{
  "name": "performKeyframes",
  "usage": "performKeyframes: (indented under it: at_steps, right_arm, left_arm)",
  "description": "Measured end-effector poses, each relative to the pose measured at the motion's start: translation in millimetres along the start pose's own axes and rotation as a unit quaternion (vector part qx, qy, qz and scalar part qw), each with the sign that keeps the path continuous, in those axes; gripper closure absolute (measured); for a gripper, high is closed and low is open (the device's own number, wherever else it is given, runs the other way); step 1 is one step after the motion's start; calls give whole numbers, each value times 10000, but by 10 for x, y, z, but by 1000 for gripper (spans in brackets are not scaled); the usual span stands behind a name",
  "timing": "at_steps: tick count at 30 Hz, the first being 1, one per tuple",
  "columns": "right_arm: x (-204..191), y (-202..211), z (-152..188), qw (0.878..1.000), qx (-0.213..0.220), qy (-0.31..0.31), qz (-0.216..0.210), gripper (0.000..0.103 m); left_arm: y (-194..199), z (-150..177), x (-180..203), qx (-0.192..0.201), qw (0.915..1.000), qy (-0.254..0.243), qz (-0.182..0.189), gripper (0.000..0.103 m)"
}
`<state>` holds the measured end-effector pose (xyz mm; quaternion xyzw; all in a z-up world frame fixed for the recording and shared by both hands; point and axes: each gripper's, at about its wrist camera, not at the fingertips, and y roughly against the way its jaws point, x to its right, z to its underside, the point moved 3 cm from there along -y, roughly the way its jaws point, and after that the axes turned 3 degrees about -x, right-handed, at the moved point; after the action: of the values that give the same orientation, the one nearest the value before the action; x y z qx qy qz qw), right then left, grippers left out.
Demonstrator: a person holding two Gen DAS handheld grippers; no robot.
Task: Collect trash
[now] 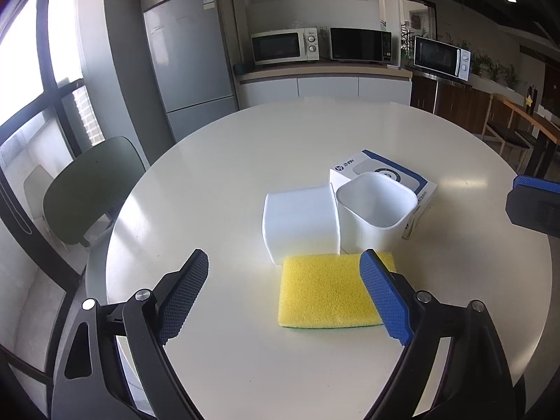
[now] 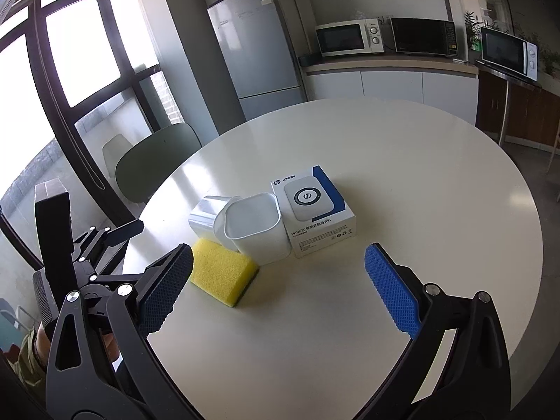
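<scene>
Yellow sponge (image 1: 327, 292) lies flat on the round white tabletop (image 1: 224, 189), touching two white tubs: one upright (image 1: 374, 215), one tipped on its side (image 1: 301, 222). Behind them sits a white-and-blue box (image 2: 316, 211). Left tongs (image 1: 292, 295) gape over the sponge, gripping nothing. Right tongs (image 2: 280, 287) are likewise spread wide and empty, near the box

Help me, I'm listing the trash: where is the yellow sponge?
On the round table, the yellow sponge lies directly before the two white containers.
</scene>
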<state>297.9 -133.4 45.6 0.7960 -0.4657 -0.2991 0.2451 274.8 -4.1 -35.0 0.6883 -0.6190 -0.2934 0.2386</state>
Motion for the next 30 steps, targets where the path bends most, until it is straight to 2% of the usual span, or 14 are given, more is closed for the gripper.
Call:
performKeyframes:
  at_steps: [3,9,18,21,27,30]
  right_arm:
    - [-2,-150,-89,9999,-92,53,91,12]
    - [77,-467,-256,9990,-426,-139,-49,18]
    - [-36,-868,-377,9964,-842,54,-3,35]
    - [-84,-955,-372,9951,-961,190,95,47]
    - [-188,-1045,-331,9934,-1076,388,114,61]
    - [-256,-1079,-310,9922,-1118,523,162,64]
  left_arm:
    - [-116,-46,13,-62,10000,-2,18,16]
    - [-268,-139,21,-161,9998,4,92,16]
    - [-442,-240,-3,-293,9993,-240,-7,16]
    - [-453,-248,-98,-309,9994,-158,45,17]
    - [-438,-252,-319,-303,9993,168,169,27]
    - [-468,-256,-397,-316,9991,252,163,35]
